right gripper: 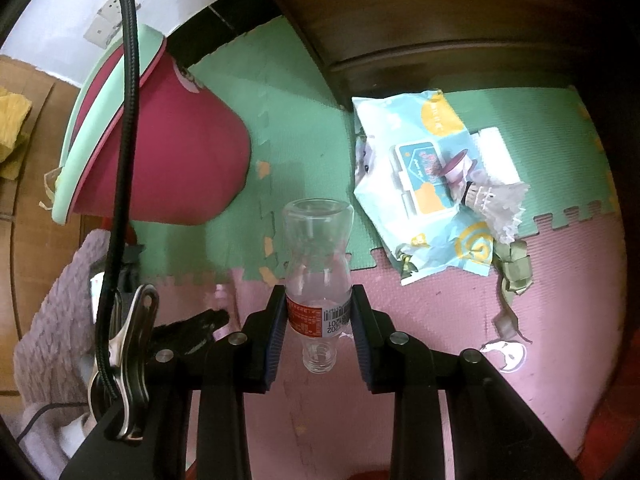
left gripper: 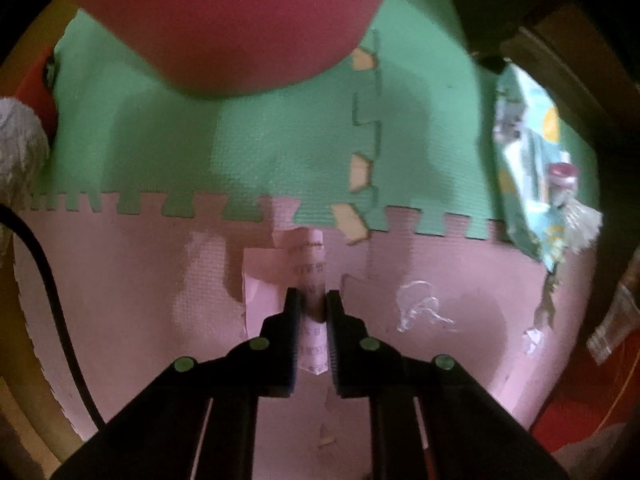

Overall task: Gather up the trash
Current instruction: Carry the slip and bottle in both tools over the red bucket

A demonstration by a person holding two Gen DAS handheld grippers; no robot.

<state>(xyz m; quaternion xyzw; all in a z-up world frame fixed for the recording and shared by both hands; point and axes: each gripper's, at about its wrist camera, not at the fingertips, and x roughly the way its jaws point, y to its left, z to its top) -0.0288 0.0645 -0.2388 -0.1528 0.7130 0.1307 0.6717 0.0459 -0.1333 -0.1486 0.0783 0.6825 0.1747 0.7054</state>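
Note:
My left gripper (left gripper: 314, 294) points down at the pink foam mat (left gripper: 140, 300) and is shut on a narrow printed paper slip (left gripper: 312, 256). The slip sticks out past the fingertips and hangs back between the jaws. My right gripper (right gripper: 318, 292) is shut on a clear plastic bottle (right gripper: 316, 232) at its red label. The bottle's open neck faces the camera and its base points away. A red bin (right gripper: 176, 152) with a pale green rim lies tilted on the green mat at the left; it also fills the top of the left wrist view as the red bin (left gripper: 240, 20).
A blue wet-wipe pack (right gripper: 420, 184) lies under a shuttlecock (right gripper: 496, 196) by dark wooden furniture (right gripper: 400, 12). A clear plastic scrap (left gripper: 420, 304) and torn bits (right gripper: 504, 352) lie on the pink mat. A black gooseneck cable (right gripper: 124, 120) and a fuzzy grey cloth (right gripper: 52, 312) are at the left.

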